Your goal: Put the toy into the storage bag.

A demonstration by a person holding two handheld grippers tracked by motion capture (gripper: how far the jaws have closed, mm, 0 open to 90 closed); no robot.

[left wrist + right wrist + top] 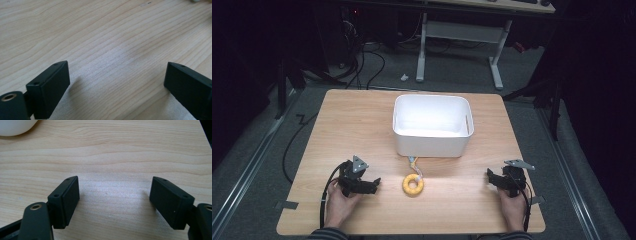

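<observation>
A yellow ring-shaped toy (pixel 413 184) with a short pale tail lies on the wooden table (pixel 352 125), just in front of a white plastic bin (pixel 432 125). To the ring's left rests my left gripper (pixel 373 184), held in a hand, open, its jaws pointing right toward the ring. In the left gripper view the left gripper (pixel 117 75) has only bare wood between its jaws. At the table's right front sits my right gripper (pixel 493 177), open. In the right gripper view the right gripper (pixel 113 192) also frames bare wood.
The bin's rounded corner (pixel 15 126) shows at the top left of the right gripper view. Beyond the table are a white desk frame (pixel 459 45) and floor cables (pixel 362 65). Grey floor surrounds the table.
</observation>
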